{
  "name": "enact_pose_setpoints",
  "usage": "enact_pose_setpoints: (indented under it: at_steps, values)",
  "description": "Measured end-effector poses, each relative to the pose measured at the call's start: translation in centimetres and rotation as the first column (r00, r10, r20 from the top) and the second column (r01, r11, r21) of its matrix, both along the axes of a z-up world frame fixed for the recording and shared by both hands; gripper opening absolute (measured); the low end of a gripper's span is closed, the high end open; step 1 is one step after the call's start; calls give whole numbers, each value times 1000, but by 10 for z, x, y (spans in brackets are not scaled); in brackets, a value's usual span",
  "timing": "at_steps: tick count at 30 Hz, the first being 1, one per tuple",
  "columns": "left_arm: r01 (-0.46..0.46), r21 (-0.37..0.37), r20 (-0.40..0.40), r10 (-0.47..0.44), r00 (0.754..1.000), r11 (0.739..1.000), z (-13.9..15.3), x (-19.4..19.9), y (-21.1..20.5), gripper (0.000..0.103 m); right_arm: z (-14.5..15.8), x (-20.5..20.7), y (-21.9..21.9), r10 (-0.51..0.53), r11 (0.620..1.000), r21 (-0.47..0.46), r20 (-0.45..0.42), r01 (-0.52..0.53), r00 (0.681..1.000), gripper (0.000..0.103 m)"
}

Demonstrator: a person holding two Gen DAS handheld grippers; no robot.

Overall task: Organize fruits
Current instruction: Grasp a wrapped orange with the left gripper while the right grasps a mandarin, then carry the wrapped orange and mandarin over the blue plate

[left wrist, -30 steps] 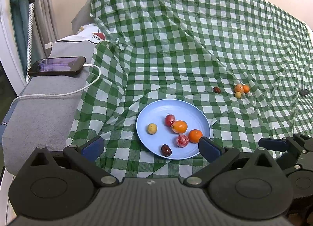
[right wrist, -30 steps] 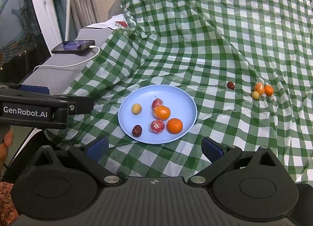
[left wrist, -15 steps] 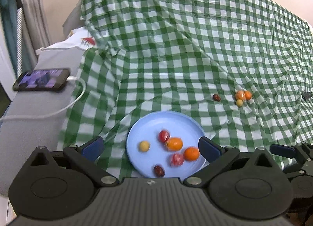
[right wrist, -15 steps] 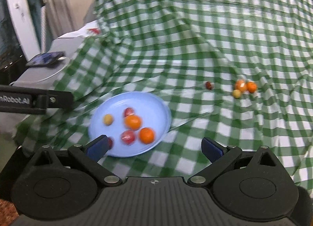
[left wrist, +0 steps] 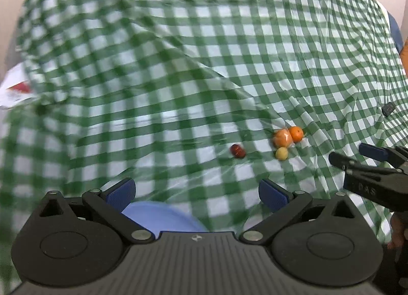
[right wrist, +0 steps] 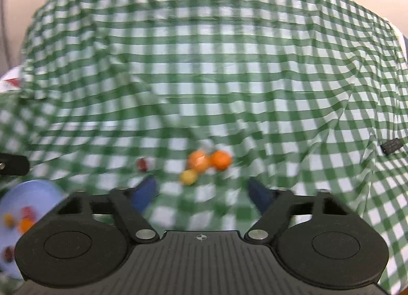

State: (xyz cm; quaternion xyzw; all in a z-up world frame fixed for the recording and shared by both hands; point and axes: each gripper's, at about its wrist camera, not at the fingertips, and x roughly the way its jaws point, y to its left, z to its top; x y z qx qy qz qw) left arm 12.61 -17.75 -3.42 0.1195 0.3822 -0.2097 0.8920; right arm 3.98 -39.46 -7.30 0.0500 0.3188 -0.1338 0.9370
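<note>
On the green checked cloth lie a dark red fruit (left wrist: 237, 150), a wrapped orange fruit (left wrist: 281, 138), an orange (left wrist: 296, 134) and a small yellow fruit (left wrist: 281, 153). They also show, blurred, in the right wrist view: red fruit (right wrist: 142, 164), wrapped orange fruit (right wrist: 198, 161), orange (right wrist: 221, 160), yellow fruit (right wrist: 189, 177). My left gripper (left wrist: 196, 191) is open and empty, just above the blue plate (left wrist: 163, 218). My right gripper (right wrist: 202, 194) is open and empty, close in front of the loose fruits. The plate (right wrist: 30, 193) with several fruits is at its lower left.
A small dark object (left wrist: 388, 109) lies on the cloth at the far right, also in the right wrist view (right wrist: 391, 146). My right gripper shows in the left wrist view (left wrist: 367, 164). The cloth rises in folds at the back.
Both grippers have moved forward and to the right toward the loose fruits. The plate has slipped to the bottom or left edge of the views. The phone has left view.
</note>
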Motion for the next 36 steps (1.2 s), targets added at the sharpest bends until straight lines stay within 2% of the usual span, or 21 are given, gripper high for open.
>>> enact_pose_setpoints:
  at_steps: [1, 4, 8, 13, 15, 16, 18, 20, 23, 26, 29, 30, 31, 32, 34, 36]
  values:
    - [13, -7, -6, -13, 1000, 1000, -5, 9, -11, 103, -8, 10, -11, -5, 1000, -3, -7, 5, 1000, 55]
    - [73, -28, -22, -74, 997, 997, -17, 32, -41, 103, -32, 38, -33, 7, 999, -31, -28, -7, 1000, 51]
    - [159, -26, -30, -160, 987, 987, -33, 59, -81, 103, -67, 77, -54, 73, 995, -57, -67, -77, 995, 47]
    - [167, -7, -45, -167, 985, 986, -53, 81, -111, 103, -96, 112, -69, 151, 988, -9, -75, -152, 986, 47]
    - [165, 2, -58, -164, 985, 986, -61, 86, -116, 103, -102, 121, -65, 170, 985, -27, -56, -171, 984, 45]
    - [168, 8, -67, -167, 984, 986, -66, 89, -118, 103, -104, 123, -65, 175, 983, -39, -52, -177, 983, 36]
    - [180, 17, -78, -178, 981, 984, -73, 91, -124, 103, -102, 121, -68, 140, 988, -54, -45, -142, 989, 36]
    - [208, 15, -85, -206, 975, 978, -79, 92, -132, 103, -95, 106, -75, 41, 997, -70, -21, -42, 999, 36]
    - [264, 1, -102, -262, 960, 965, -88, 93, -152, 103, -82, 72, -98, -128, 992, -11, 33, 129, 991, 36]
    - [322, 4, -126, -319, 939, 947, -103, 94, -182, 102, -84, 43, -111, -208, 978, 25, 24, 207, 978, 36]
    - [344, 21, -173, -336, 926, 939, -120, 102, -205, 79, -89, 29, -116, -236, 970, 64, 10, 235, 972, 36]
    - [347, 25, -198, -336, 921, 938, -125, 107, -209, 62, -90, 27, -117, -236, 970, 66, 9, 235, 972, 36]
    - [346, 33, -216, -332, 918, 938, -130, 111, -212, 51, -91, 26, -117, -236, 970, 68, 8, 235, 972, 36]
    - [346, 32, -197, -334, 922, 938, -130, 111, -213, 44, -91, 26, -117, -234, 970, 72, 9, 233, 972, 36]
    - [349, 23, -187, -338, 922, 937, -125, 110, -210, 41, -89, 25, -115, -223, 973, 66, 14, 222, 975, 36]
    - [326, 12, -165, -320, 933, 945, -115, 107, -201, 41, -82, 26, -106, -209, 977, 48, 25, 208, 977, 36]
